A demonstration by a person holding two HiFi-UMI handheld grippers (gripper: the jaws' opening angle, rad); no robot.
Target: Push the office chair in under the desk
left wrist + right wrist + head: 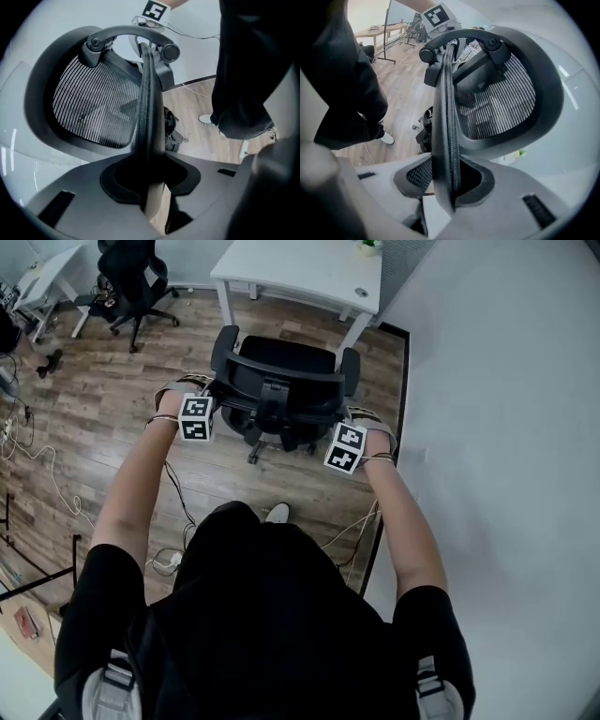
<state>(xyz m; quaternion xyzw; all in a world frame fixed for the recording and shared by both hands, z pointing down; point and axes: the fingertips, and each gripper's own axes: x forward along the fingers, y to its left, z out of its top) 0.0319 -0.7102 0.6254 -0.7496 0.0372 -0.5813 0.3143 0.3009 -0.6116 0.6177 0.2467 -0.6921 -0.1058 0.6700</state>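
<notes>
A black office chair (281, 388) stands on the wood floor just short of the white desk (300, 273), its seat facing the desk. My left gripper (218, 397) is shut on the left edge of the backrest, and my right gripper (351, 414) is shut on the right edge. In the left gripper view the thin backrest rim (150, 93) runs up from between the jaws of the left gripper (150, 174), with the mesh headrest (93, 108) beside it. The right gripper view shows the same rim (446, 93) clamped in the right gripper (447, 177).
A white wall (497, 381) runs close along the right. A second black chair (131, 282) and another white table (47, 277) stand at the far left. Cables (47, 465) trail over the floor on the left and near the person's feet (277, 513).
</notes>
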